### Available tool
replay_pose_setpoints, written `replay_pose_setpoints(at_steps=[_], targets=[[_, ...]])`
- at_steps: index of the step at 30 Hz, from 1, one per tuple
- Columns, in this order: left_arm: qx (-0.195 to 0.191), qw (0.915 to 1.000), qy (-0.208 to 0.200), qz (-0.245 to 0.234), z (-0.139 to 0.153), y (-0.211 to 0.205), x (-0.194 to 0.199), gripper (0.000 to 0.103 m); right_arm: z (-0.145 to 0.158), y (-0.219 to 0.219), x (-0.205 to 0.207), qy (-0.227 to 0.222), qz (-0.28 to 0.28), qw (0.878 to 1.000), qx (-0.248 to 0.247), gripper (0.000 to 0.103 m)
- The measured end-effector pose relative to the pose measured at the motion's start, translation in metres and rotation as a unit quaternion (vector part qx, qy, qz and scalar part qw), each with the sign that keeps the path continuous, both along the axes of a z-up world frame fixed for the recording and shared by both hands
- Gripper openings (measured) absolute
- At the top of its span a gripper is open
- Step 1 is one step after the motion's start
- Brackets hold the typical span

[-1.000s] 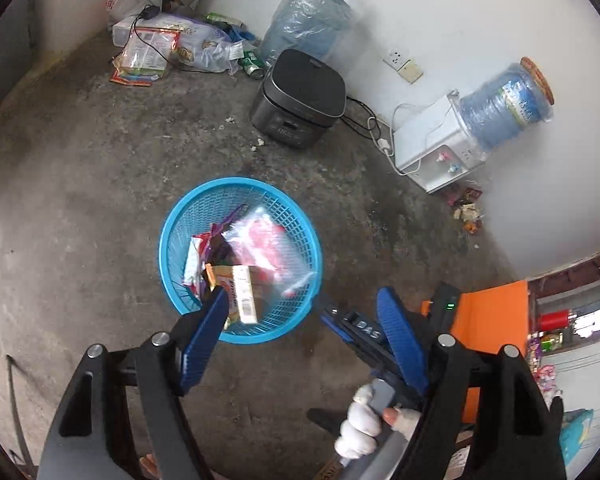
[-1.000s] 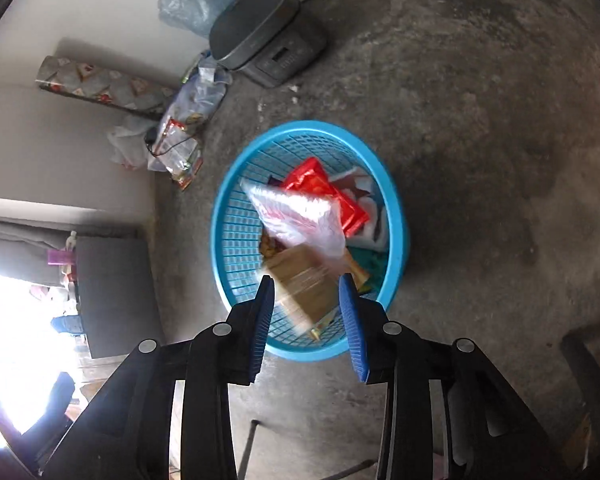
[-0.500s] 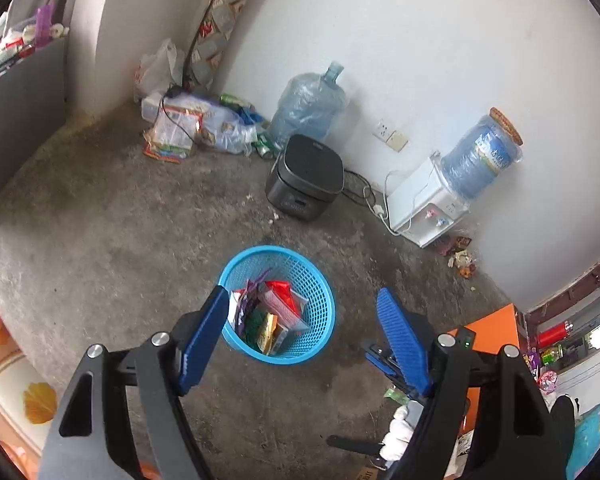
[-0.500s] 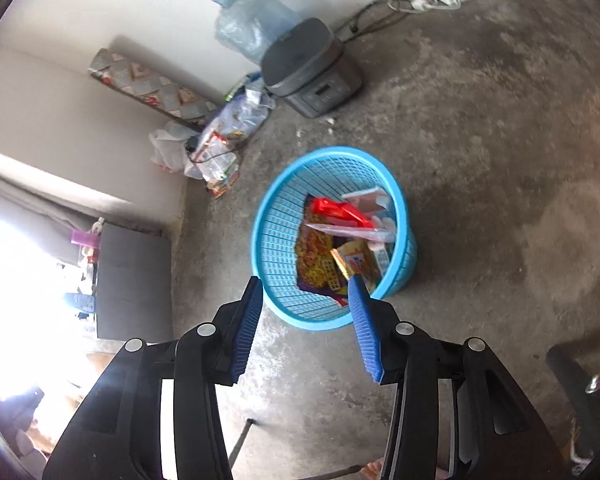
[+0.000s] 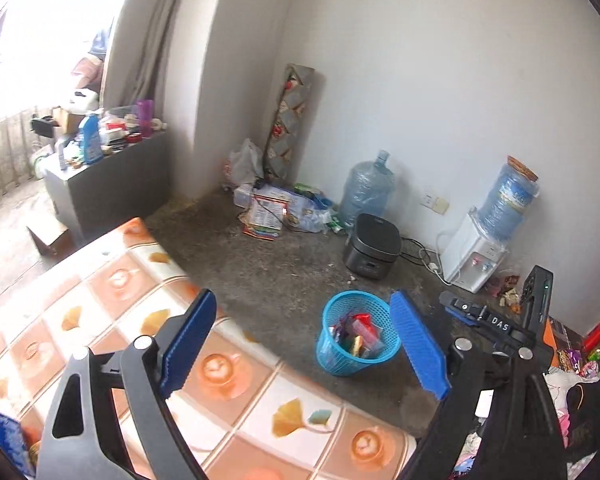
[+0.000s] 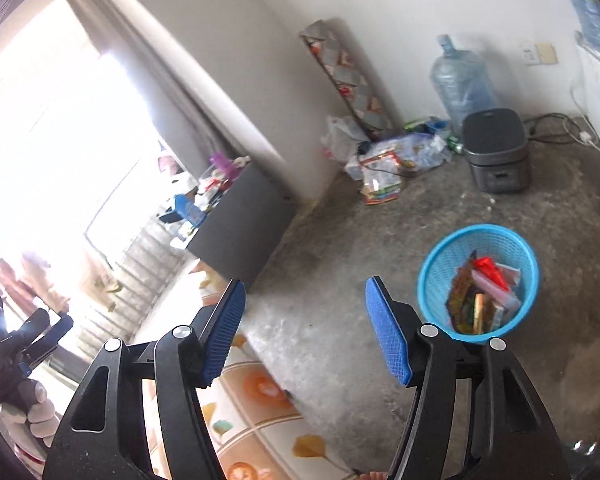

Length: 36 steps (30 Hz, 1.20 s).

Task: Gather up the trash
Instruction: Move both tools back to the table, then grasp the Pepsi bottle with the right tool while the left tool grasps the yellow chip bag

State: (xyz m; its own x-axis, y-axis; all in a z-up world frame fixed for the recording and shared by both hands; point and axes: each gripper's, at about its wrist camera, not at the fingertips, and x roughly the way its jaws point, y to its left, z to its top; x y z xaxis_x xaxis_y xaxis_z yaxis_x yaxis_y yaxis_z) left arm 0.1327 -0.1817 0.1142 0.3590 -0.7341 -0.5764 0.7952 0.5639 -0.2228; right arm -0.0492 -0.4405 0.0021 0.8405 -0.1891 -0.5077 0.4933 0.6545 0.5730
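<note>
A blue mesh trash basket (image 5: pixel 334 356) stands on the concrete floor, holding several wrappers (image 5: pixel 358 330). It also shows in the right wrist view (image 6: pixel 432 280), right of my fingers, with its wrappers (image 6: pixel 484 300). My left gripper (image 5: pixel 304 344) is open and empty, raised above the table edge. My right gripper (image 6: pixel 304 334) is open and empty, high above the floor. The right gripper's body (image 5: pixel 496 326) shows in the left wrist view, at the right.
A table with an orange patterned cloth (image 5: pixel 112 292) lies under the left gripper. A black cooker (image 5: pixel 372 246), a water jug (image 5: pixel 366 192), a water dispenser (image 5: pixel 476 256) and a pile of bags (image 5: pixel 278 208) line the wall. A dark cabinet (image 5: pixel 112 184) stands at the left.
Both grippers have risen and pulled back from above the basket. The right gripper has opened wider. The basket now looks small and far, and the table has come into view.
</note>
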Motion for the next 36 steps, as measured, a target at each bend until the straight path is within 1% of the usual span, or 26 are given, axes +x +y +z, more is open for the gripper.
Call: replay_pose_setpoints(at_steps=[2,5,7,9,11,13,16,17,19,20,21,22,23,24,25,26,27,28,30,31,32,34,36], targets=[[-0.002,0.9989,-0.012,0.046,0.008,0.045,0.003,0.086,0.009,0.018,0.014,-0.003,0.039,0.999,-0.002,0.06],[-0.01,0.9924,-0.026,0.12,0.02,0.112,0.007,0.086,0.017,0.045,0.036,-0.002,0.094,0.996,0.001,0.06],[-0.014,0.9845,-0.032,0.172,0.026,0.158,0.009,0.086,0.021,0.061,0.053,0.001,0.131,0.991,0.005,0.06],[-0.012,0.974,-0.04,0.223,0.028,0.2,0.011,0.086,0.024,0.084,0.071,0.005,0.17,0.985,0.008,0.06],[-0.005,0.962,-0.038,0.27,0.025,0.237,0.013,0.086,0.026,0.106,0.093,0.006,0.216,0.976,0.013,0.06],[-0.002,0.952,-0.026,0.305,0.017,0.269,0.014,0.086,0.027,0.133,0.116,0.013,0.262,0.965,0.023,0.06],[0.007,0.9394,-0.009,0.343,-0.005,0.31,0.019,0.086,0.022,0.175,0.153,0.028,0.335,0.94,0.051,0.06],[0.009,0.9362,-0.006,0.351,-0.014,0.32,0.02,0.086,0.02,0.192,0.164,0.033,0.36,0.93,0.065,0.06],[0.021,0.9287,0.001,0.37,-0.031,0.336,0.027,0.081,0.013,0.225,0.188,0.046,0.404,0.909,0.093,0.06],[0.026,0.9264,0.007,0.375,-0.039,0.341,0.032,0.078,0.01,0.242,0.2,0.058,0.42,0.9,0.105,0.06],[0.031,0.9245,0.015,0.38,-0.049,0.347,0.038,0.072,0.005,0.258,0.212,0.067,0.433,0.892,0.112,0.06],[0.037,0.9226,0.024,0.383,-0.059,0.351,0.045,0.07,0.002,0.273,0.223,0.074,0.446,0.884,0.117,0.06],[0.043,0.9233,0.035,0.38,-0.07,0.355,0.053,0.067,-0.002,0.288,0.234,0.082,0.457,0.877,0.123,0.06],[0.051,0.9227,0.046,0.379,-0.08,0.357,0.06,0.061,-0.006,0.303,0.245,0.09,0.469,0.869,0.132,0.06],[0.057,0.9214,0.059,0.38,-0.091,0.36,0.066,0.058,-0.012,0.317,0.256,0.097,0.477,0.862,0.142,0.06],[0.06,0.922,0.073,0.376,-0.101,0.362,0.073,0.055,-0.018,0.33,0.266,0.107,0.481,0.857,0.152,0.059],[0.063,0.9213,0.086,0.374,-0.109,0.364,0.078,0.049,-0.024,0.342,0.275,0.118,0.483,0.852,0.161,0.059],[0.066,0.92,0.097,0.374,-0.116,0.365,0.082,0.047,-0.03,0.353,0.285,0.129,0.486,0.849,0.166,0.059],[0.068,0.9211,0.118,0.365,-0.129,0.367,0.09,0.042,-0.043,0.367,0.302,0.157,0.476,0.85,0.163,0.056],[0.066,0.9213,0.127,0.362,-0.134,0.369,0.093,0.041,-0.049,0.373,0.308,0.167,0.474,0.849,0.165,0.056],[0.064,0.9224,0.137,0.355,-0.139,0.369,0.096,0.04,-0.054,0.378,0.315,0.174,0.474,0.847,0.166,0.056],[0.071,0.9223,0.149,0.349,-0.148,0.368,0.101,0.037,-0.061,0.386,0.323,0.188,0.466,0.849,0.162,0.056],[0.075,0.9248,0.158,0.338,-0.155,0.366,0.104,0.035,-0.063,0.392,0.33,0.196,0.468,0.847,0.156,0.057]])
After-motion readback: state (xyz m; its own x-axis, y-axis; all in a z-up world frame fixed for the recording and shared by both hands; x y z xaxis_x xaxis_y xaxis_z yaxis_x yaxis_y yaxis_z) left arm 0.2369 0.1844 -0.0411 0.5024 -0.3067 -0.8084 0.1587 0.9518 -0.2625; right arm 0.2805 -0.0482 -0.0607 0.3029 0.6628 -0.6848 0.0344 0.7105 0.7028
